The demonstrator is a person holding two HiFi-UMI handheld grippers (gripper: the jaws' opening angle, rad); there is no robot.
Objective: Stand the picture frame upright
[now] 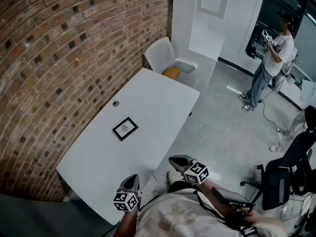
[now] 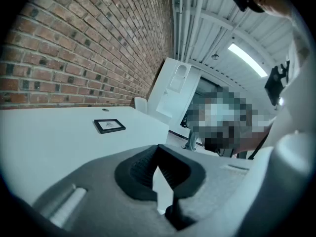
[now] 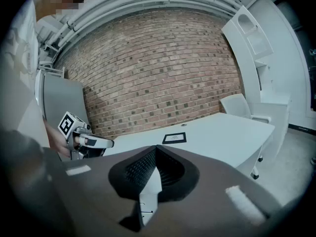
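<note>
The picture frame lies flat on the white surface, its print too small to read. The left gripper and right gripper, jaws together and empty, hang well apart from it.

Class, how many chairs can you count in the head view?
2: a white chair at the far end of the table, and a black chair on the floor at the right. More may lie out of view.

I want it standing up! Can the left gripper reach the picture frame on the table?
Probably yes. The shut, empty left gripper hovers at the table's near edge; only bare tabletop lies between it and the picture frame.
</note>
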